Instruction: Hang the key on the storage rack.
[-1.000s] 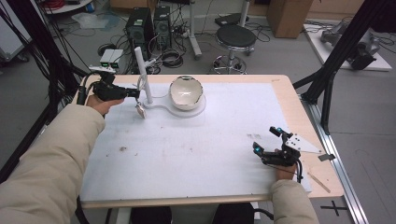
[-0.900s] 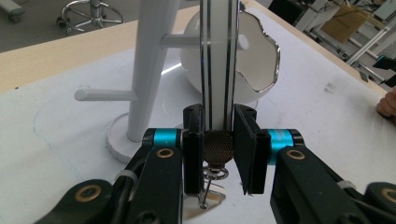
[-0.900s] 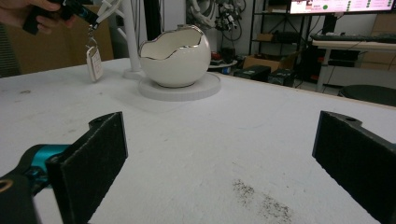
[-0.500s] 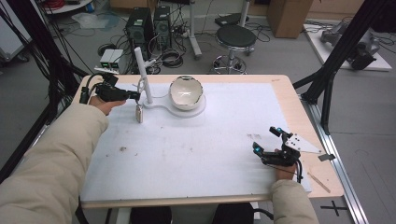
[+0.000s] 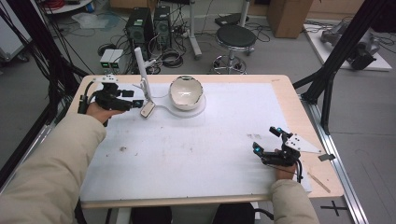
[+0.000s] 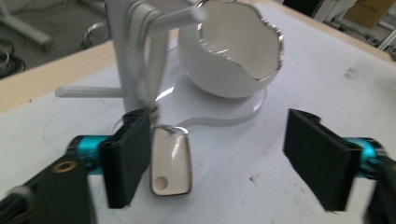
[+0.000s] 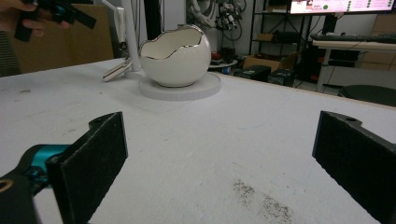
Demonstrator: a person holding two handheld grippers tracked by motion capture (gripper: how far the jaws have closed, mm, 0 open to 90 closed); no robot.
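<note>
No brand, label or readable writing shows on the items on the desk [image 5: 280, 107]; the screen in the background of the right gripper view is too small to read.

Your left tongs [image 6: 229, 161] are released, with the jaws spread wide. They hold nothing. In the left gripper view the small white tag [image 6: 171, 161] lies flat on the desk between the jaws, just beside the inner face of the jaw at the left of that view. Whether that jaw touches the tag cannot be confirmed, because the view is blurred there. The tag has a metal rim and a round hole at its near end; a thin ring at its far end appears to link it to the white stand [image 6: 135, 51].

In the high view your left hand [image 5: 100, 109] grips the tool at the far left of the desk, with the forearm running diagonally in from the bottom left corner. The left tongs [image 5: 138, 103] point to the right, towards the tag [image 5: 147, 110] at the foot of the stand [image 5: 142, 74]. The egg-shaped bowl [image 5: 186, 92], white with a jagged silver rim, sits on a round clear base [image 5: 198, 110] just beyond the tag.

Your right tongs [image 7: 219, 168] are also released, wide open and empty, over bare desk surface. In the high view the right tongs [image 5: 266, 138] sit near the front right corner of the desk, well apart from the bowl, with the right hand [image 5: 282, 168] behind them and low over the desk.
</note>
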